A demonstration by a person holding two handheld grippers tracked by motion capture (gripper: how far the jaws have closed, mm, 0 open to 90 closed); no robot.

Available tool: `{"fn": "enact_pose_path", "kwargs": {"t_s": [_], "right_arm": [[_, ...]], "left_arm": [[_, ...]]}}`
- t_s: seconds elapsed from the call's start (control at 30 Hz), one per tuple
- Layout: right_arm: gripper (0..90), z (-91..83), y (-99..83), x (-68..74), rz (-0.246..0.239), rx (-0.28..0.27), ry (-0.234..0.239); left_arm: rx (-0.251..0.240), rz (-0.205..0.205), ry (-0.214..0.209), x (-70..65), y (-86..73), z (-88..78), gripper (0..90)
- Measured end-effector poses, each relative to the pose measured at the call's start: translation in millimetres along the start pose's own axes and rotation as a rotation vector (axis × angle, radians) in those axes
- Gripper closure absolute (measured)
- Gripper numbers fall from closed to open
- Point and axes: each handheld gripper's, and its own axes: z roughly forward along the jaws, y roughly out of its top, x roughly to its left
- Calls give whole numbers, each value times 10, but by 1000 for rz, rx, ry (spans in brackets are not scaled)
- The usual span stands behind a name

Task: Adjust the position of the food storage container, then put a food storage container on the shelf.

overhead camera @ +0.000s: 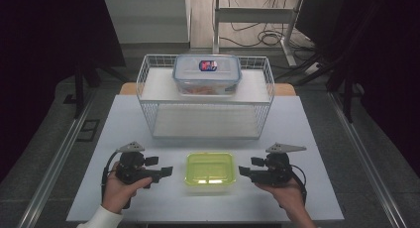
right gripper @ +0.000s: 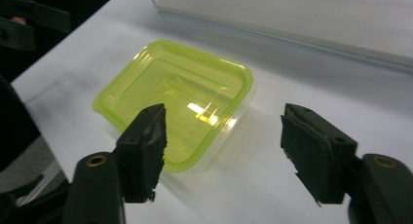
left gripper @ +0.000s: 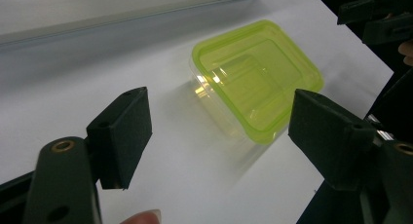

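Flanked green-lidded container (overhead camera: 209, 169) at lower centre: left gripper (overhead camera: 166, 168) and right gripper (overhead camera: 244, 169), jaws wide, holding nothing.

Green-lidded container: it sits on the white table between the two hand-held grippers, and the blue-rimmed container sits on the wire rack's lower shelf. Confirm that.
Not quite. The blue-rimmed container sits on the wire rack's upper shelf, not the lower, as the high view shows. The rest holds: the green-lidded container sits on the white table between the left hand-held gripper and the right hand-held gripper.
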Motion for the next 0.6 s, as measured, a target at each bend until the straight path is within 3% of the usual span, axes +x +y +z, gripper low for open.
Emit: {"fn": "enact_pose_path", "kwargs": {"t_s": [0.1, 0.27, 0.6], "right_arm": [[308, -31, -34, -51, 34, -11, 35], [290, -47, -34, -105, 54, -15, 43], [285, 53, -40, -225, 143, -2, 102]], "left_arm": [[0, -14, -12, 7, -1, 22, 233], [-7, -39, -36, 20, -6, 58, 234], [-1, -110, -85, 102, 10, 210, 234]]}}
